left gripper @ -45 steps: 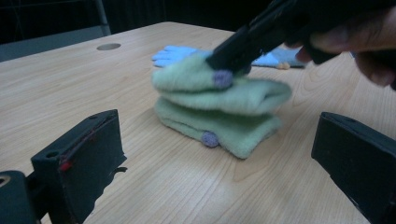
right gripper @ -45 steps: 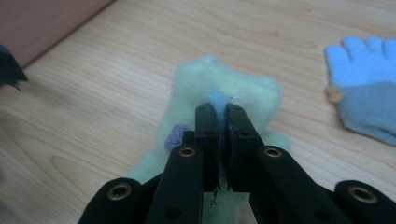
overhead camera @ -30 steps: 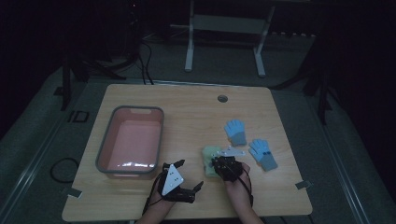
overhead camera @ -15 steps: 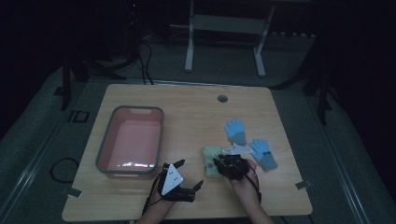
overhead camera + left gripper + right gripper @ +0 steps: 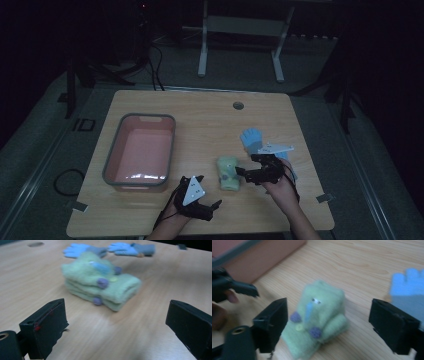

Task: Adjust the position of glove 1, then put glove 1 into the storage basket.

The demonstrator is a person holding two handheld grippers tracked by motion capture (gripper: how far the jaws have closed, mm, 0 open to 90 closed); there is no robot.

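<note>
Gloves (image 5: 229, 173), green and folded, are lying near the bench's (image 5: 210, 120) front edge; my right gripper (image 5: 243, 174) is hovering just beside them, jaws just opened wide and gripping nothing, while my left gripper (image 5: 210, 207) is waiting open.

Folded pale-green gloves (image 5: 229, 173), flat on table (image 5: 210, 120)

We see bare desk (image 5: 210, 120) along the far edge; the tub (image 5: 140, 150) blocks the left, gloves (image 5: 252, 140) the right.
</note>
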